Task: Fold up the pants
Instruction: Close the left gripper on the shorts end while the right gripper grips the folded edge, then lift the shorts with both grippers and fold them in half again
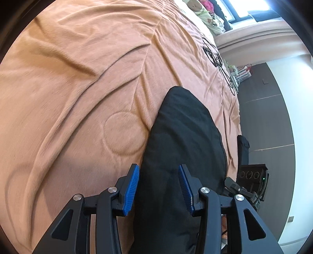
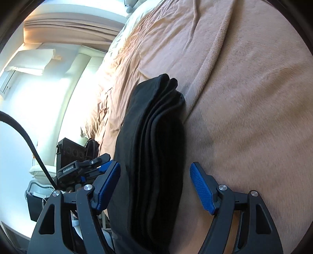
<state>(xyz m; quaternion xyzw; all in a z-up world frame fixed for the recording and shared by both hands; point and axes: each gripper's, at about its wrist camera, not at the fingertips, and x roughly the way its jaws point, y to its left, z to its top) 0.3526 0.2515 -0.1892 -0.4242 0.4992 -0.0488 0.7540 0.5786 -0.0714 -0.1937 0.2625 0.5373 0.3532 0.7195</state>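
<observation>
Left gripper point(image 1: 158, 188): blue pads spread apart, black pants point(image 1: 183, 140) lying between them, no pinch visible. Right gripper point(image 2: 155, 188): pads spread wide, straddling the stacked edge of the same pants point(image 2: 154, 136). Pants: folded into a layered bundle, resting on a peach blanket point(image 1: 78, 78) over the bed. Beyond: black cable point(image 1: 215, 56) on the blanket, window point(image 1: 246, 7) at far end.
</observation>
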